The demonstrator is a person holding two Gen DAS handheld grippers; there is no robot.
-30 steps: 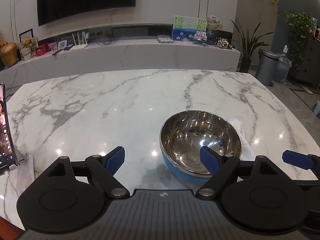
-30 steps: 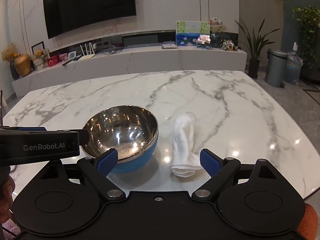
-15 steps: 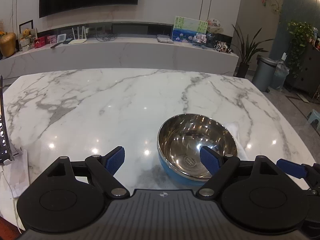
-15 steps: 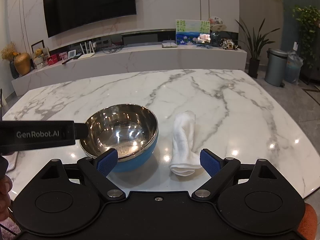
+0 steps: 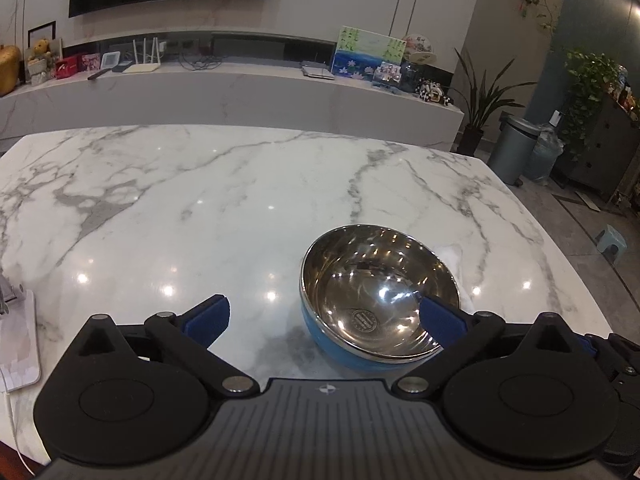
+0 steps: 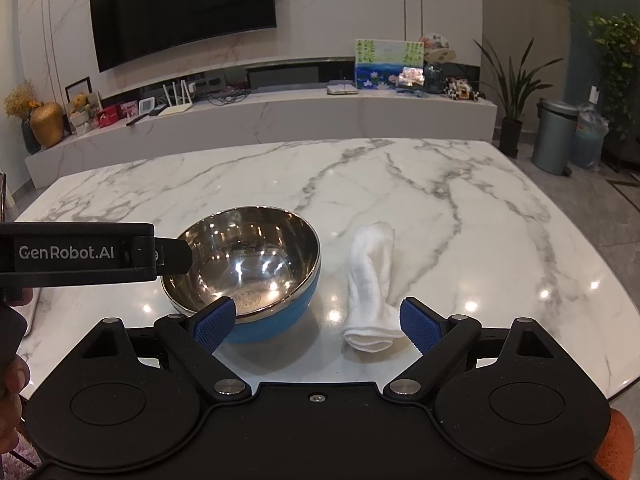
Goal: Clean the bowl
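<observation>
A steel bowl with a blue outside point(image 5: 380, 296) point(image 6: 248, 268) stands on the marble table point(image 5: 240, 184). A rolled white cloth point(image 6: 372, 284) lies just right of it. My left gripper point(image 5: 324, 316) is open, its right finger over the bowl's near right rim, its left finger over bare table. Its body shows in the right wrist view at the bowl's left rim. My right gripper point(image 6: 310, 322) is open and empty, its fingers straddling the gap between bowl and cloth, the right fingertip point(image 6: 416, 322) beside the cloth's near end.
A phone stand and a white card point(image 5: 16, 344) sit at the table's left edge. A low marble TV shelf point(image 6: 280, 116) runs behind the table. A bin point(image 6: 556, 140) and plants stand on the floor to the right.
The left gripper has swung right and forward, bringing the bowl closer to the middle of its view. The right gripper has barely moved. Bowl and cloth stay put.
</observation>
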